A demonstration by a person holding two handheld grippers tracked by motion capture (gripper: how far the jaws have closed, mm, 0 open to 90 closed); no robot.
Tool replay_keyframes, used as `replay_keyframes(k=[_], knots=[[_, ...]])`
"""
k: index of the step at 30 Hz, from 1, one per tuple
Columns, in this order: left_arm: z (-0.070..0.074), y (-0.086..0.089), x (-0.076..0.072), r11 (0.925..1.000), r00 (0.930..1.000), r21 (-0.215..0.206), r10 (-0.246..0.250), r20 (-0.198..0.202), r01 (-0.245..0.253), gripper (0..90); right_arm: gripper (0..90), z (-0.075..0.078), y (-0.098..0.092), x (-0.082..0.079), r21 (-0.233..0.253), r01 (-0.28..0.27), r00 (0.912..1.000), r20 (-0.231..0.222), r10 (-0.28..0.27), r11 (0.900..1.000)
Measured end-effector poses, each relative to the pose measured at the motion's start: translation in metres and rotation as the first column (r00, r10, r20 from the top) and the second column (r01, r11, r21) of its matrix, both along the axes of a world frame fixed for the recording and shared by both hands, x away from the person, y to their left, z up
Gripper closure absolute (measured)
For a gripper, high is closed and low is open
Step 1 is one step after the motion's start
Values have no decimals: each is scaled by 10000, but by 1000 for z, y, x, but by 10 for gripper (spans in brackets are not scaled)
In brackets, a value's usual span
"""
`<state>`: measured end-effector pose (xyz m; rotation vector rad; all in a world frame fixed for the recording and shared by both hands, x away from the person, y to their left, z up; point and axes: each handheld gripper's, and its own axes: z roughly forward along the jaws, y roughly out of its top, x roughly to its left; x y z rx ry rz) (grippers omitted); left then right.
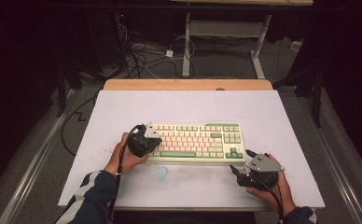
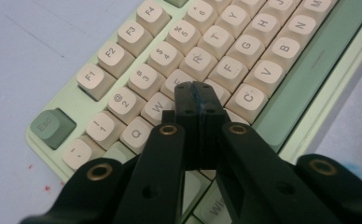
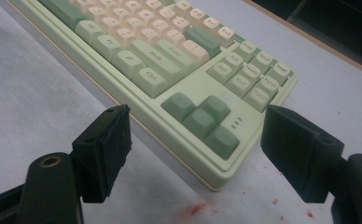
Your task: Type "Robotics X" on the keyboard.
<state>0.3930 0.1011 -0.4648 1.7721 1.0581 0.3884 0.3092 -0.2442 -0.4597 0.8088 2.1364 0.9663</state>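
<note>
Keyboard (image 1: 195, 142) (pale green case, cream keys) lies near the middle of the white desk (image 1: 281, 121). Left tongs (image 2: 195, 100) hang over its left end, pressed together with nothing between them, tips above the E and D keys. Right tongs (image 3: 195, 154) gape wide just off its near right corner.
</note>
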Motion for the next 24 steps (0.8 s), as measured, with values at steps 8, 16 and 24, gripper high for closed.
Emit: replay_keyframes(k=[8,16,24], knots=[[-3,-4,1,9997,10000,240,-68,-3,68,876,254,-1,1,0,-106,-46,10000,-72,45,9999],[3,0,-1,10000,9991,6,14,427,-14,874,254,-1,1,0,-96,-42,10000,-66,42,9999],[13,13,-6,9986,9951,-470,269,954,-224,789,254,0,-1,0,-51,-12,10000,-36,12,10000]])
